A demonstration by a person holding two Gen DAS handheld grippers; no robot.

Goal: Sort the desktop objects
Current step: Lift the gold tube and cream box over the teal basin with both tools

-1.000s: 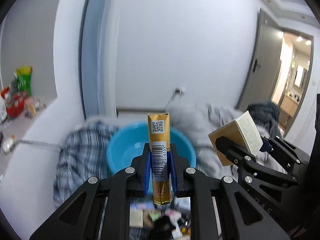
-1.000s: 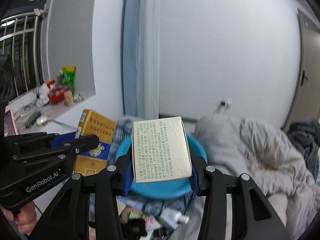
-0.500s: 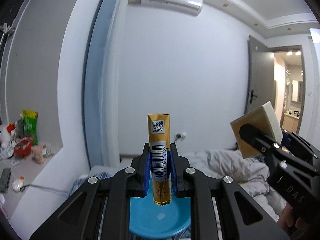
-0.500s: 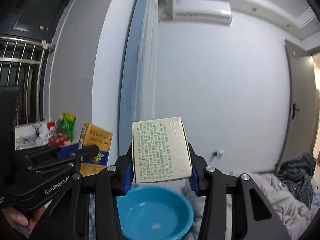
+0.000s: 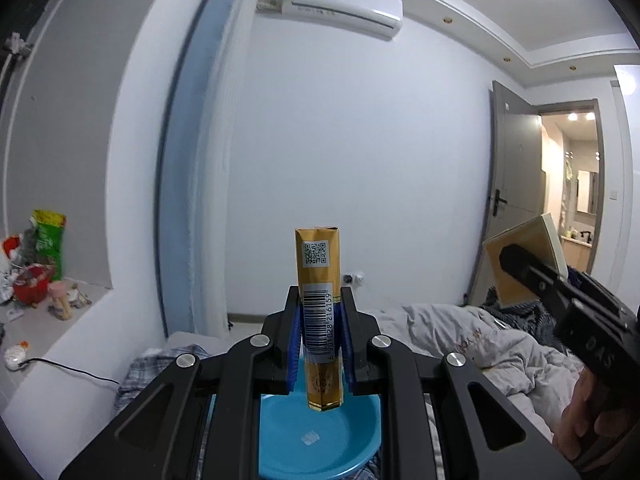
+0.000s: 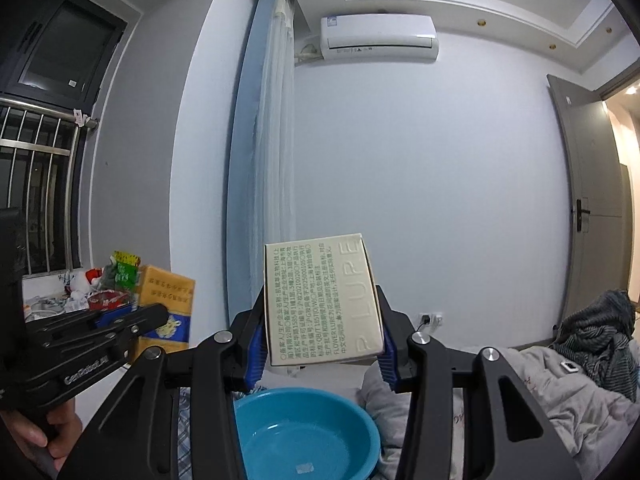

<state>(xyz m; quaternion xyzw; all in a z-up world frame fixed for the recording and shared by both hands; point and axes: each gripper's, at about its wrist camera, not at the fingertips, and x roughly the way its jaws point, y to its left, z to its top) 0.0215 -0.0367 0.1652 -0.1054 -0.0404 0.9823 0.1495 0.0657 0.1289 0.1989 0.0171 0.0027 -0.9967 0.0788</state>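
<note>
A gold cigarette pack (image 5: 319, 312) is clamped upright in the left gripper (image 5: 319, 344), a cream carton (image 6: 322, 300) in the right gripper (image 6: 322, 344), both above the blue basin (image 6: 306, 432). Lowering before release seems needed.

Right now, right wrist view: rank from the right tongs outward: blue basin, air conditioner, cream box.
1. cream box, clamped between the right tongs
2. blue basin, just below, on the bed
3. air conditioner, high on the far wall
</note>
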